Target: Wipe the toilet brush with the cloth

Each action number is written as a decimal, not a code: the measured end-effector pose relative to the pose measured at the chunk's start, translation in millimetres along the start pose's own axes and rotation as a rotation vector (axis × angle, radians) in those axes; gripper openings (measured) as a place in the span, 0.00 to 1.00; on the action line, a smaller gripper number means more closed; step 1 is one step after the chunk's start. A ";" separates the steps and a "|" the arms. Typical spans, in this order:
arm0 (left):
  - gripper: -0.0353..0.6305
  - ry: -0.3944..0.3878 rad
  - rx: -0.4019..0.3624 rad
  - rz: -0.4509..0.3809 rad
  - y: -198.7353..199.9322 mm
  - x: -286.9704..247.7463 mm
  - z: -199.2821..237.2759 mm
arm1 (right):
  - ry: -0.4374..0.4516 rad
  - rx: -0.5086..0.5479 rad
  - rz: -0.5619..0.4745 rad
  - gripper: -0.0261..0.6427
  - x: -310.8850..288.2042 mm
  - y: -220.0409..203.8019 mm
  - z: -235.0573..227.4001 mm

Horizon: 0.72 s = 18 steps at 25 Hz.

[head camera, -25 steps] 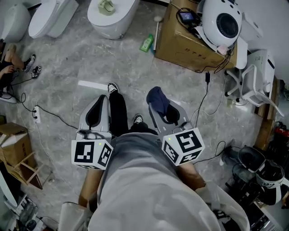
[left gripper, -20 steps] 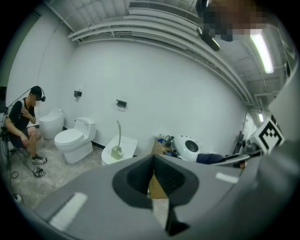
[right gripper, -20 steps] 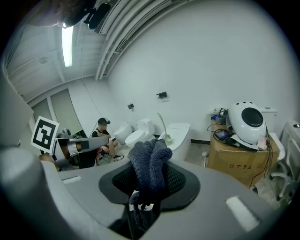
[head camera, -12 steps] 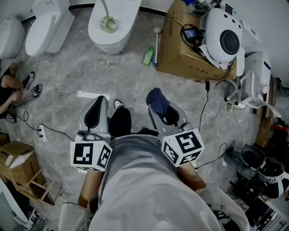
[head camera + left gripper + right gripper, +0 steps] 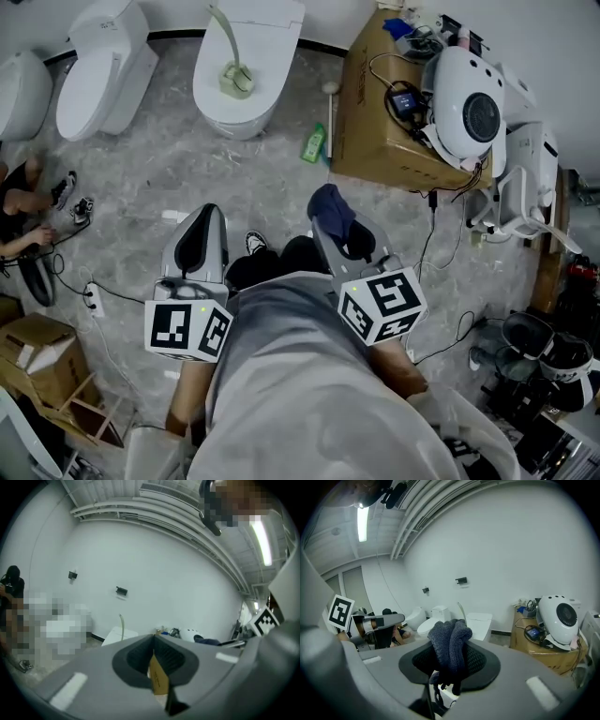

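A toilet brush (image 5: 232, 70) with a pale green head and a long pale handle rests on the closed lid of a white toilet (image 5: 267, 42) at the top of the head view. Its handle shows thin and upright in the left gripper view (image 5: 122, 626) and the right gripper view (image 5: 461, 611). My right gripper (image 5: 330, 217) is shut on a dark blue knitted cloth (image 5: 450, 644), which bunches above the jaws. My left gripper (image 5: 201, 234) is shut with nothing held. Both are held low and well short of the toilet.
A cardboard box (image 5: 375, 122) carrying a white domed appliance (image 5: 473, 94) stands at right, a green bottle (image 5: 314, 143) on the floor beside it. Two more toilets (image 5: 98, 66) stand at left. A seated person (image 5: 23, 216) and a power strip (image 5: 91, 298) are at far left.
The toilet with the brush and the cardboard box have slid down in the head view as I walked closer. Both grippers keep their pose, the cloth still in the right one.
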<state>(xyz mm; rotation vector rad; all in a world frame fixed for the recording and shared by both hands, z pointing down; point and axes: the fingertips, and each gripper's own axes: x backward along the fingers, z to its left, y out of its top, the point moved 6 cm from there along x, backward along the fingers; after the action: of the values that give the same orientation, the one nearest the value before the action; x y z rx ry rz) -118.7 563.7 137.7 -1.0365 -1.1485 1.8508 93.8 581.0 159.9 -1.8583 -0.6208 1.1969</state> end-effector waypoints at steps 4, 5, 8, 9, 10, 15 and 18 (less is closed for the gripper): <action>0.05 -0.002 -0.001 0.003 6.7 -15.1 14.3 | -0.006 -0.007 -0.002 0.21 -18.4 9.3 -3.7; 0.05 -0.002 -0.002 0.002 9.3 -20.6 16.5 | -0.010 -0.009 -0.005 0.21 -23.0 12.5 -7.0; 0.05 -0.002 -0.013 0.003 17.2 -38.2 22.3 | -0.020 -0.026 -0.011 0.21 -38.9 20.8 -19.5; 0.05 -0.002 -0.020 0.004 19.9 -44.9 24.5 | -0.021 -0.032 -0.013 0.21 -45.3 23.8 -24.1; 0.05 -0.001 -0.025 0.005 22.4 -52.3 26.6 | -0.022 -0.036 -0.016 0.21 -52.0 27.1 -29.2; 0.05 0.004 -0.037 0.016 38.3 -100.5 41.6 | -0.011 -0.048 -0.027 0.21 -93.7 53.8 -56.7; 0.05 0.009 -0.053 0.024 54.0 -140.0 54.0 | 0.012 -0.054 -0.042 0.21 -130.9 78.9 -75.3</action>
<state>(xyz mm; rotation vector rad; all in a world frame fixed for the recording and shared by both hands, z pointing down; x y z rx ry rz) -116.0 404.3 139.2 -1.0916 -1.1903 1.8419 104.0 411.6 175.0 -1.8870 -0.6885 1.1515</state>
